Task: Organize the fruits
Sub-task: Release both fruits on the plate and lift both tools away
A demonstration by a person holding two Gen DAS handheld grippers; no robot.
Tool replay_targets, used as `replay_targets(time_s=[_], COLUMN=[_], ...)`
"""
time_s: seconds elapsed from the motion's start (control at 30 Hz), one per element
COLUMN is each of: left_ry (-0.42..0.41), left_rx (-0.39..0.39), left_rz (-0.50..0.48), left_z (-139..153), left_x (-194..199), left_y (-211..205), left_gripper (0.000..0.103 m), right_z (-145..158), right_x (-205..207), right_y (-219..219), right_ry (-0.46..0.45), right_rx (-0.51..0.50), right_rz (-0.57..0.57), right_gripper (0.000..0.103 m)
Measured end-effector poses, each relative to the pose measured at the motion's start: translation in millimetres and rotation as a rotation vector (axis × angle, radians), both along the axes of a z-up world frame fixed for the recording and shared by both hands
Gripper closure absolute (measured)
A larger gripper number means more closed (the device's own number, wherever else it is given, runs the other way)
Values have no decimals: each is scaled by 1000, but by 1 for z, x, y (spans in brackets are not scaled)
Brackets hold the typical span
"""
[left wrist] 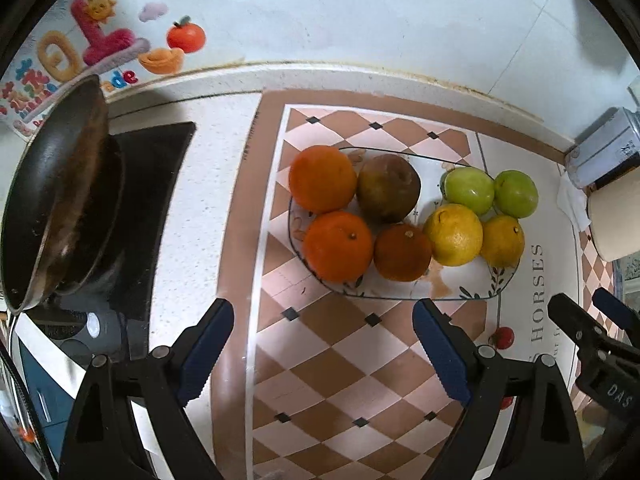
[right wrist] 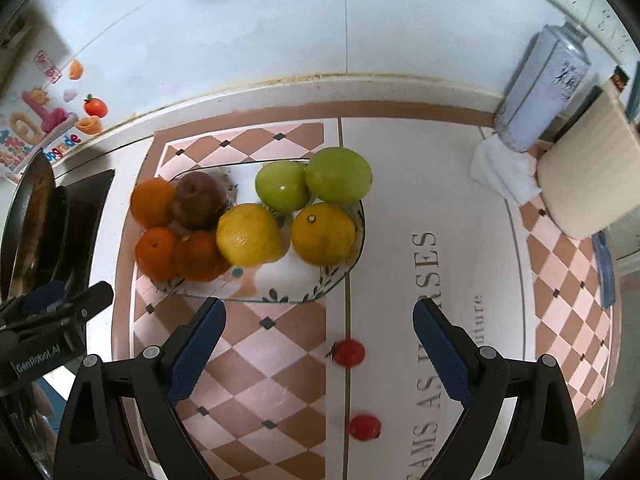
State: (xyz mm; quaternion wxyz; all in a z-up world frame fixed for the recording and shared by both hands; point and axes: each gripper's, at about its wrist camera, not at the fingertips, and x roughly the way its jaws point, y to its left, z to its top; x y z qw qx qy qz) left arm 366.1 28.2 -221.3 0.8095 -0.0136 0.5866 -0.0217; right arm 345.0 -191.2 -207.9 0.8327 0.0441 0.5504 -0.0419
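A glass plate (left wrist: 460,290) (right wrist: 280,292) on the checked mat holds three oranges (left wrist: 338,246) (right wrist: 156,250), a brown fruit (left wrist: 388,188) (right wrist: 198,200), two yellow citrus (left wrist: 454,234) (right wrist: 248,236) and two green apples (left wrist: 470,190) (right wrist: 338,174). Two small red tomatoes (right wrist: 349,353) lie on the mat in front of the plate. My left gripper (left wrist: 324,344) is open and empty, just short of the plate's near edge. My right gripper (right wrist: 320,344) is open and empty, above the nearer side of the mat, with one tomato between its fingers' line.
A black pan (left wrist: 60,200) sits on the stove (left wrist: 152,208) at the left. A bottle (right wrist: 544,92), a crumpled tissue (right wrist: 500,172) and a beige tub (right wrist: 588,168) stand at the right. The tiled wall (right wrist: 280,20) rises behind the counter.
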Motion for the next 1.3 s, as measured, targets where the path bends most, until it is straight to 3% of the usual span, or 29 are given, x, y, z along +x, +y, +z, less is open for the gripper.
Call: replay_targets(time_s=[0.8, 1.07, 1.3], left_ry=[-294, -356, -391], left_rx=[-12, -40, -58], left_rz=[-80, -94, -111], left_z=[118, 145, 158], left_x=[-127, -163, -185], left_y=[19, 25, 29], left_gripper=[11, 11, 11], right_z=[122, 159, 174], right_x=[-151, -193, -220], right_y=[41, 51, 60], right_ry=[-271, -359, -391], right_rx=[-22, -36, -44], right_rz=[-5, -13, -25], right_gripper=[6, 6, 6])
